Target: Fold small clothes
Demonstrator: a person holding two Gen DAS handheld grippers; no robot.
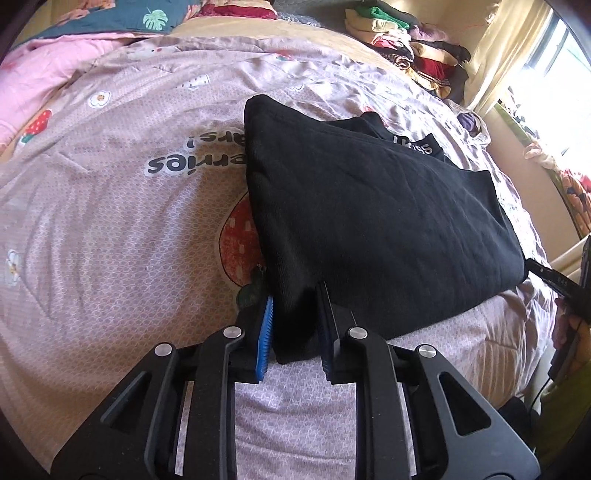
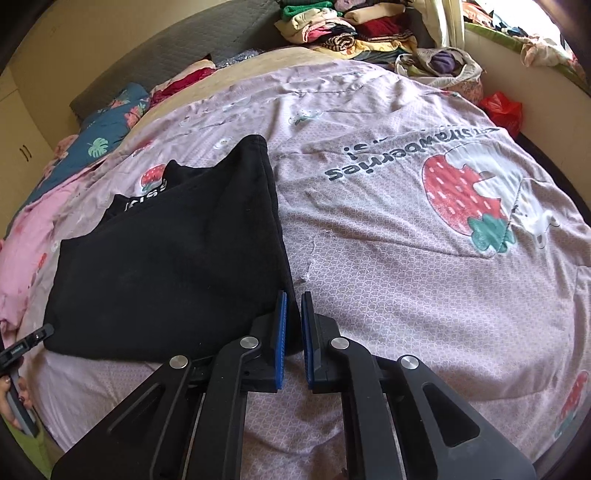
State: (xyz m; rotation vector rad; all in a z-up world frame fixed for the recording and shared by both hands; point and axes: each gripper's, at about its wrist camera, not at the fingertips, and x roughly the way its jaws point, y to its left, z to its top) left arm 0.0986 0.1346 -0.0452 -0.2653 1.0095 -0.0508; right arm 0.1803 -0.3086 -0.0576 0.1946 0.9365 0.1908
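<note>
A black garment (image 1: 369,214) lies partly folded on the pink strawberry-print quilt (image 1: 110,229). It also shows in the right wrist view (image 2: 173,266). My left gripper (image 1: 295,295) is shut on the garment's near left corner, with cloth bunched between the blue pads. My right gripper (image 2: 293,299) is shut on the garment's near right corner, a thin fold of cloth pinched between its pads. White lettering shows on a far part of the garment (image 1: 417,142).
A heap of folded and loose clothes (image 2: 343,29) sits at the bed's far end. Pink bedding (image 1: 44,77) and a blue leaf-print pillow (image 2: 107,129) lie along one side. A red bag (image 2: 502,107) and a curtain (image 1: 506,48) are by the window.
</note>
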